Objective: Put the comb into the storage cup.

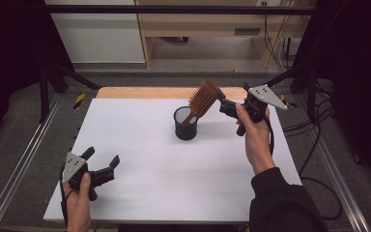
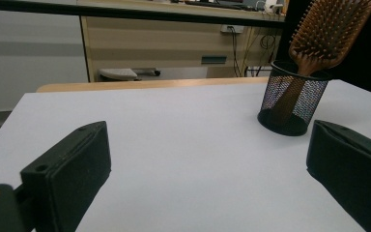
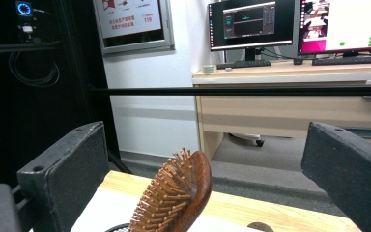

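While its handle stands inside a black wire-mesh pen cup [image 1: 185, 124], the brown wooden paddle hairbrush [image 1: 203, 98] leans up and to the right in the high view, its bristled head well above the cup's rim. The cup sits on the white table top [image 1: 140, 159], toward the far side and a little right of the middle. In the left gripper view the handle shows through the mesh, slanting from the cup's floor up to the rim.

Just beside the brush head, on its right in the high view, hovers the right gripper [image 1: 225, 106], held above the table in the person's right hand [image 1: 255, 137]. Its jaws are spread wide, and in the right gripper view the brush head [image 3: 181, 193] stands low between them with a clear gap to either pad, so nothing is grasped.

Well apart, near the front left corner of the table, the left gripper [image 1: 101, 159] rests in the person's left hand [image 1: 78, 203]. Its jaws are released too, gaping over bare table, with the cup [image 2: 293, 99] far ahead of them.
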The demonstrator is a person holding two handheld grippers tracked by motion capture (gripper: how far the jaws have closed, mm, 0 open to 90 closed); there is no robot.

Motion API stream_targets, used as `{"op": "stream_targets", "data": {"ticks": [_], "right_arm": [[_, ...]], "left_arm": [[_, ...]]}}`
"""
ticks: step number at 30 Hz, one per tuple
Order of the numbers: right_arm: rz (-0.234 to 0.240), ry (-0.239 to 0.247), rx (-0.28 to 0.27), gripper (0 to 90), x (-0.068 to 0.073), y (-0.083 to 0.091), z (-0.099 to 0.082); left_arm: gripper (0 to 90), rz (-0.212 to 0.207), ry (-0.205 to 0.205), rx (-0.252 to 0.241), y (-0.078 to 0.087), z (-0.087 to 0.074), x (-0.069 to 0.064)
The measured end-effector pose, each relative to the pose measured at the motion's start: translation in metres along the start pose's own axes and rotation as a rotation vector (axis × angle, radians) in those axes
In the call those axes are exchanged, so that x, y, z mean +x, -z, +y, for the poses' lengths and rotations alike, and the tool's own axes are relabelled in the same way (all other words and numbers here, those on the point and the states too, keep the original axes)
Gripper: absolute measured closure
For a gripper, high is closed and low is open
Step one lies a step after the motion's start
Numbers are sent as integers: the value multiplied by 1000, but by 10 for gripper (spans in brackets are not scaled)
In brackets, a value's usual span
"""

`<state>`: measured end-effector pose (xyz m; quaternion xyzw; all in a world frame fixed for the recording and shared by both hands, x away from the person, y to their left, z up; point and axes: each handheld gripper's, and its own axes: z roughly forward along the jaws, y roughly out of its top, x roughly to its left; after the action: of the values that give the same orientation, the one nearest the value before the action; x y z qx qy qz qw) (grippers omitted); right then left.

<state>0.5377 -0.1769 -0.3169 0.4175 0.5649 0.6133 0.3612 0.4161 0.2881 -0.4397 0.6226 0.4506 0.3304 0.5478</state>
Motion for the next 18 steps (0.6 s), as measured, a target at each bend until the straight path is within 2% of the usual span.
{"op": "stream_targets", "data": {"ticks": [5, 11, 14, 16, 18], "right_arm": [[8, 1, 0, 25, -4, 9, 1], [11, 5, 15, 16, -11, 22, 1], [24, 12, 37, 11, -14, 28, -1], [23, 26, 44, 11, -16, 33, -3], [25, 27, 47, 12, -18, 38, -4]], "left_arm": [[16, -1, -21, -2, 3, 2, 0], [16, -3, -23, 0, 5, 1, -2], [20, 2, -3, 4, 7, -1, -4], [18, -13, -25, 16, 9, -1, -6], [17, -18, -30, 13, 13, -1, -8]]}}
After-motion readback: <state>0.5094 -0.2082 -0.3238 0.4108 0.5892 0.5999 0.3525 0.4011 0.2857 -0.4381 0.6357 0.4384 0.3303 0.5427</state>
